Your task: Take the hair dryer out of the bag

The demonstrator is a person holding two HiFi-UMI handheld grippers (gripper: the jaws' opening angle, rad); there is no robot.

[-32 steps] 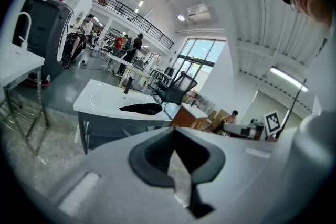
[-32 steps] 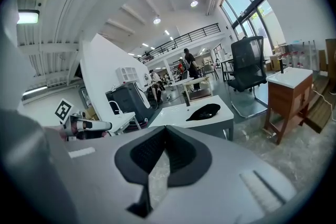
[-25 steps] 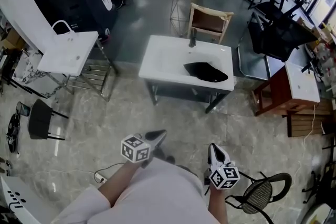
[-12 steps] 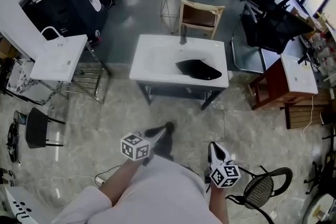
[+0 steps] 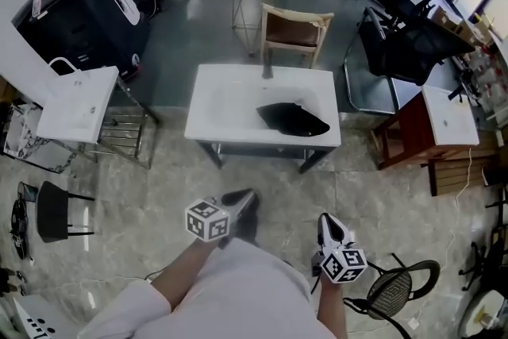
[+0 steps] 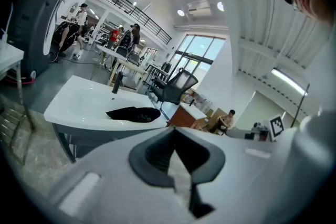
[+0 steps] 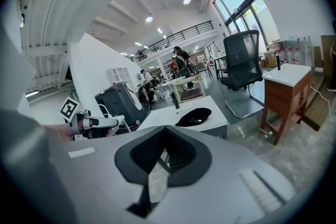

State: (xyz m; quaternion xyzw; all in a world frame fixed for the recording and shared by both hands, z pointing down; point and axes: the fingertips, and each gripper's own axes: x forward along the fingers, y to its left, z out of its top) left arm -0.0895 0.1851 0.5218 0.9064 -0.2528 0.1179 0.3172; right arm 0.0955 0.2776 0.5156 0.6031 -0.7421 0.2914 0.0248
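Note:
A black bag [image 5: 292, 119] lies flat on the right half of a white basin-topped table [image 5: 230, 127]; it also shows in the left gripper view as the dark bag [image 6: 133, 114] and in the right gripper view as the bag [image 7: 193, 116]. No hair dryer is visible; the bag hides its contents. My left gripper [image 5: 246, 198] is held low in front of me, well short of the table, jaws shut and empty. My right gripper [image 5: 328, 225] is beside it to the right, also shut with nothing in it.
A black faucet [image 5: 267, 69] stands at the table's far edge, with a wooden chair [image 5: 295, 32] behind it. A second white basin stand [image 5: 71, 103] is left, a brown cabinet [image 5: 425, 131] and black office chair [image 5: 409, 40] right, and a wire chair [image 5: 397, 294] by my right side.
The table with the bag has drawn nearer in the head view as I walk towards it. Both grippers stay shut and held in front of me.

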